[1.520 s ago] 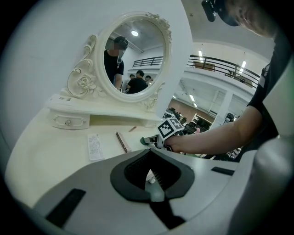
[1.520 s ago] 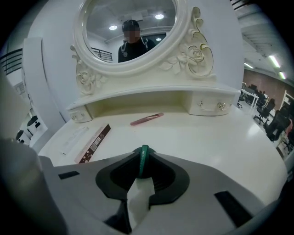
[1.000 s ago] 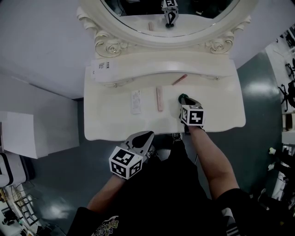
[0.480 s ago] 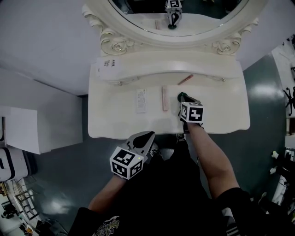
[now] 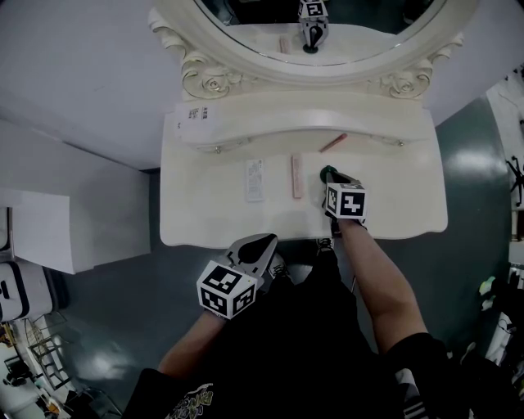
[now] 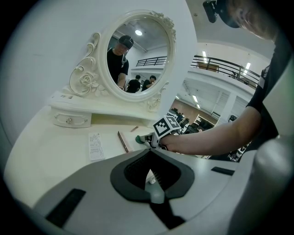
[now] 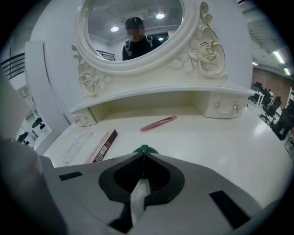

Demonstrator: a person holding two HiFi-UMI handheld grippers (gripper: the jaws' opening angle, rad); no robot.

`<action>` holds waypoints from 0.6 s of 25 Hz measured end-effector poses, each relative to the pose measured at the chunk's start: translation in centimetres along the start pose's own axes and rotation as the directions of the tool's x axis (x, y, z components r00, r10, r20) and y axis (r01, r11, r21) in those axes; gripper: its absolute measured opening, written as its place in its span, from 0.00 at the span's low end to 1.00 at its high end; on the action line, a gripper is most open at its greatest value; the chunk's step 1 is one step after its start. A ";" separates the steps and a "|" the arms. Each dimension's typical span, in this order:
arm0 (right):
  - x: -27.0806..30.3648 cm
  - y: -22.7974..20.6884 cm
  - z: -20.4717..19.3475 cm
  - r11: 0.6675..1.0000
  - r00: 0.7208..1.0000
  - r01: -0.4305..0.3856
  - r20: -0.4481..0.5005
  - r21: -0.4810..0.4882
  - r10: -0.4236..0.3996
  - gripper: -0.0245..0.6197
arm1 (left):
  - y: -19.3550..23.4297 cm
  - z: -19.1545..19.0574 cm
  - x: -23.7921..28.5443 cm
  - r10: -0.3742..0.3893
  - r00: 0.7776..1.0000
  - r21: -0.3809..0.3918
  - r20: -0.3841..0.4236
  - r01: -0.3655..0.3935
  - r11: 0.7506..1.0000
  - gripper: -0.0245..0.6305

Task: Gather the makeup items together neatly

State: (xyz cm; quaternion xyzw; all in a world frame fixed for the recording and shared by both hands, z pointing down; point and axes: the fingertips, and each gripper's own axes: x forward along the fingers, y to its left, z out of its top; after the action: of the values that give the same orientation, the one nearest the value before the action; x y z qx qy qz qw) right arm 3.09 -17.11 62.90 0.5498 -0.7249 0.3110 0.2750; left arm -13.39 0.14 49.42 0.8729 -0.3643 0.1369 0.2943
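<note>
with the right gripper (image 5: pixel 328 173) beside the pink box (image 5: pixel 296 176) on the bench (image 5: pixel 205 221), its jaws together and empty like the left gripper's (image 5: pixel 264 242), a careless nudge could have skewed the box or rolled the pink stick (image 5: pixel 332 143) away.

On the dressing table (image 5: pixel 393 196) I take the long box (image 5: pixel 296 176) as dial centre. The flat packet (image 5: pixel 255 179) lies just beside it at 9 o'clock, the thin stick (image 5: pixel 332 143) at 1 o'clock near the raised shelf (image 5: pixel 303 110), and the right gripper (image 5: pixel 330 174) just beside it at 3. The mirror (image 5: pixel 368 20) stands behind the shelf at 12. The left gripper (image 5: pixel 256 245) sits off the front edge at 7.
</note>
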 end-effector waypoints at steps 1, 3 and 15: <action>0.0 0.0 0.0 1.000 1.000 -0.004 -0.001 -0.003 0.004 0.09 | 0.0 0.0 0.0 -0.001 1.000 0.002 0.000 0.001 1.000 0.05; -0.1 0.1 0.0 1.000 1.000 -0.015 -0.002 -0.007 0.015 0.09 | -0.1 0.1 0.0 -0.004 1.000 0.004 -0.001 0.004 1.000 0.05; -3.7 1.2 2.2 0.998 0.991 -0.057 0.120 0.034 0.052 0.15 | -0.2 0.5 -0.2 -0.014 1.000 0.010 0.022 0.014 1.000 0.05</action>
State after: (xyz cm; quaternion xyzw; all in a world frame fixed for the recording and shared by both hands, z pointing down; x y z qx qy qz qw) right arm 2.75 -16.20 58.51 0.5523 -0.7488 0.2986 0.2124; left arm -13.37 0.01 48.83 0.8783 -0.3608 0.1269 0.2870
